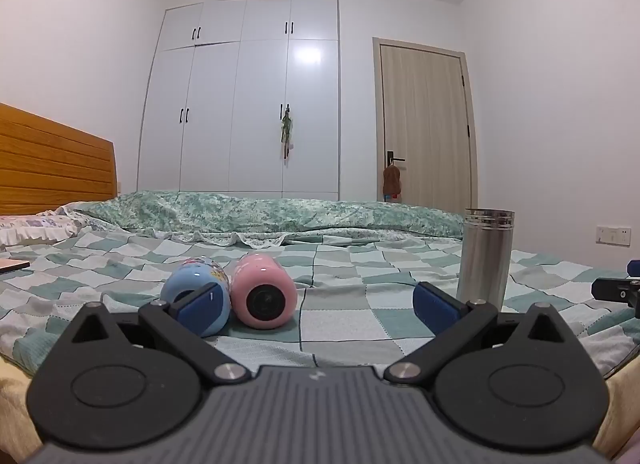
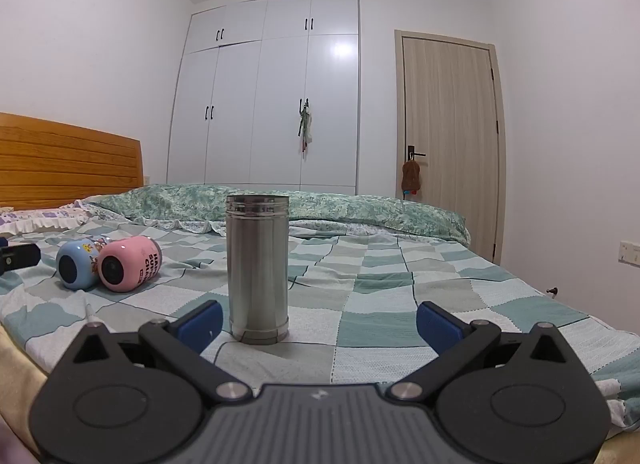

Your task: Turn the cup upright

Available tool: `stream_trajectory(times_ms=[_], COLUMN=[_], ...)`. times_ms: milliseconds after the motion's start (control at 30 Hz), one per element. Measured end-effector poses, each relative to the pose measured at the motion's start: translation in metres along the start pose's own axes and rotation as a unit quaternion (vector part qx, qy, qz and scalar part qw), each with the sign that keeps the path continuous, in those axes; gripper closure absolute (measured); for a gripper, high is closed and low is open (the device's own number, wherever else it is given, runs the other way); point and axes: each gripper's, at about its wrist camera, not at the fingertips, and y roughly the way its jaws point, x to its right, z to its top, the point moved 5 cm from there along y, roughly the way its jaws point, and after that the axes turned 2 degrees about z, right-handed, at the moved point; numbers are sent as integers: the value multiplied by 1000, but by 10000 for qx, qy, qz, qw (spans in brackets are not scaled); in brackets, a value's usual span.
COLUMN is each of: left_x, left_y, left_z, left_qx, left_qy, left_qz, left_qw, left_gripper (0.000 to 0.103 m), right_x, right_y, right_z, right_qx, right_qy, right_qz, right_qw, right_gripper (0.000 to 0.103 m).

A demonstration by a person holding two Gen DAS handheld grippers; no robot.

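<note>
Lying on their sides at left of centre in the left wrist view, touching: a glossy pink cup (image 1: 264,294) and a blue cartoon-printed cup (image 1: 196,296), round dark bases toward the camera, on a checked green-and-white bedsheet (image 1: 352,304). Readable only from the right wrist view: block lettering on the pink cup's flank, partly "SUPER", the rest unclear. Standing upright at centre of the right wrist view, a brushed steel tumbler (image 2: 257,268), cylindrical, ridged at the rim. Spread wide and holding nothing: left gripper (image 1: 316,306), its left blue pad overlapping the blue cup in the frame, contact unclear; likewise right gripper (image 2: 318,326), the tumbler just right of its left pad.
</note>
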Motion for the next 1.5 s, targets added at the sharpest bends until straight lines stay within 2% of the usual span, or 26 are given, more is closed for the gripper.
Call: stream_trajectory(times_ms=[1500], left_x=[-4], left_y=[-6], left_z=[2], left_qx=[22], left_qy=[-27], left_qz=[10], left_qw=[10000], left_gripper=[0], right_x=[0], right_y=[-1], right_z=[0], right_qx=[7], right_qy=[-2], right_qz=[0], right_qw=[10000], right_gripper=[0])
